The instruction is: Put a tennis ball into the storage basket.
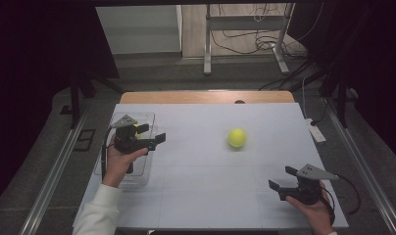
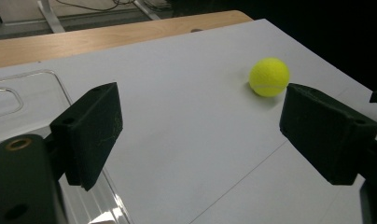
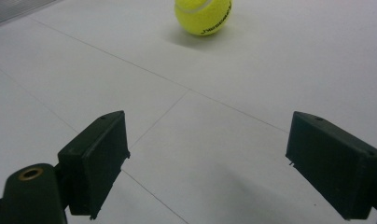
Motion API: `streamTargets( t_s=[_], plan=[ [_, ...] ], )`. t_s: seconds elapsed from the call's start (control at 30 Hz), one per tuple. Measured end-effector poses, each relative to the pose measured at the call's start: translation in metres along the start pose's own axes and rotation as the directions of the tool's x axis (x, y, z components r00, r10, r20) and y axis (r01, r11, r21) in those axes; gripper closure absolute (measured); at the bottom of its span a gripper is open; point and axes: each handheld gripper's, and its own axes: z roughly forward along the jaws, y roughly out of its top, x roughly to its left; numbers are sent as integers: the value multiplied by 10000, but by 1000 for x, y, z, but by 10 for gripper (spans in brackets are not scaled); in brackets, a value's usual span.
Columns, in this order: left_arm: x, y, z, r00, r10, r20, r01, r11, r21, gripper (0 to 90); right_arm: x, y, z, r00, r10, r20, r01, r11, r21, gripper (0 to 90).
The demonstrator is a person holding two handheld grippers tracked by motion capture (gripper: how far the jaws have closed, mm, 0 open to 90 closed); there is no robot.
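Yellow felt tennis ball sits loose on the white surface, right of centre, well apart from both tools. Round, fuzzy, pale seam line visible; black lettering shows in the right gripper view.

Left tool: jaws wide apart, nothing between them, touching nothing. In its own view the ball lies beyond the right-hand jaw, out past the tips. Left hand grips the tool body from below, white sleeve coming in from the bottom edge. Tool is above the clear plastic tray at the surface's left side and points across the surface toward the ball. Tray is transparent, rounded corners, raised rim.

Right tool: jaws wide too, empty, held just over bare surface near the front right corner. Right hand holds it from behind, tool aimed up and left toward the ball.

Jaw pads are matte black blocks, flat faces, light scuffs on the left one. Grey three-cornered plate on top of each tool. Surface is matte white with thin seam lines; wood edge shows at the far side.
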Motion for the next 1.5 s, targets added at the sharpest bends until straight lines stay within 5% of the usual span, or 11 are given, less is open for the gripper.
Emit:
streamTargets(
  t_s=[1.5],
  plan=[
    [-54, 4, 43, 9934, 1037, 496, -1080, 9899, 921, 141, 4, 3, 1, 9994, -233, -265, 231, 9997, -88, 129]
  ],
)
